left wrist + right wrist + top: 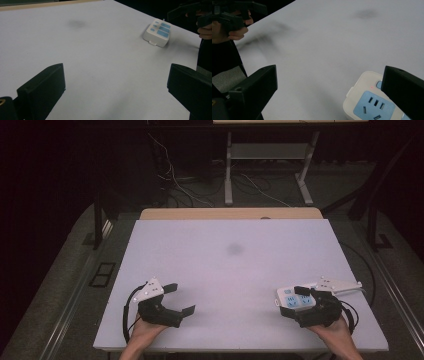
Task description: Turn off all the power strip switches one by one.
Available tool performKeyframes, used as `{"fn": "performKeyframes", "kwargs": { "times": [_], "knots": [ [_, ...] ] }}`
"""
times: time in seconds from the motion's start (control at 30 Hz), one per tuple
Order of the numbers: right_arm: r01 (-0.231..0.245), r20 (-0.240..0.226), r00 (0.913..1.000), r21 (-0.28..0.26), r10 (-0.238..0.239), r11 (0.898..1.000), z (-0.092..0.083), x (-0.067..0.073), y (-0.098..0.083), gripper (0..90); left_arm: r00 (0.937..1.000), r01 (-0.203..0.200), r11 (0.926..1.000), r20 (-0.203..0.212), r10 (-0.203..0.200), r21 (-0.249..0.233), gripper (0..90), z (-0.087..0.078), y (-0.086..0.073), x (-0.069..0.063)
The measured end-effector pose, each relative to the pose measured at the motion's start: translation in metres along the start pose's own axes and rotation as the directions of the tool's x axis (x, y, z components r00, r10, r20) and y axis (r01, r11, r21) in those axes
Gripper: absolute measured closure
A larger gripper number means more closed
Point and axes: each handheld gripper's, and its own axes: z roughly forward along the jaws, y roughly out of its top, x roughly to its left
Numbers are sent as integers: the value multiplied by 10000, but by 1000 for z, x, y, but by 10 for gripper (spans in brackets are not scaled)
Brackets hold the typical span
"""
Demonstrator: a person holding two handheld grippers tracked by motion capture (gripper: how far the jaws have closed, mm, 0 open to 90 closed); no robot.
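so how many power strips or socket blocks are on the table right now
1. A single white socket block with blue outlets lies near the table's front right corner, just ahead of the open right gripper. The open left gripper is at front left, well away from it.

Open left tongs (pixel 182 299); right tongs (pixel 294 299) open over white socket block (pixel 294 298).
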Motion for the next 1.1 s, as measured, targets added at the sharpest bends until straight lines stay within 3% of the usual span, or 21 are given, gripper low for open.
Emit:
{"fn": "performKeyframes", "kwargs": {
  "times": [0.57,1.1],
  "knots": [
    [164,5,9999,600,-164,9981,2,1,7,4,10000,56,10000,-37,-56,70,3,2,-1,-1],
    [472,-18,9989,1067,-473,9932,-7,-5,27,4,9999,89,10000,-53,-89,15,5,0,-2,0]
  ]
}}
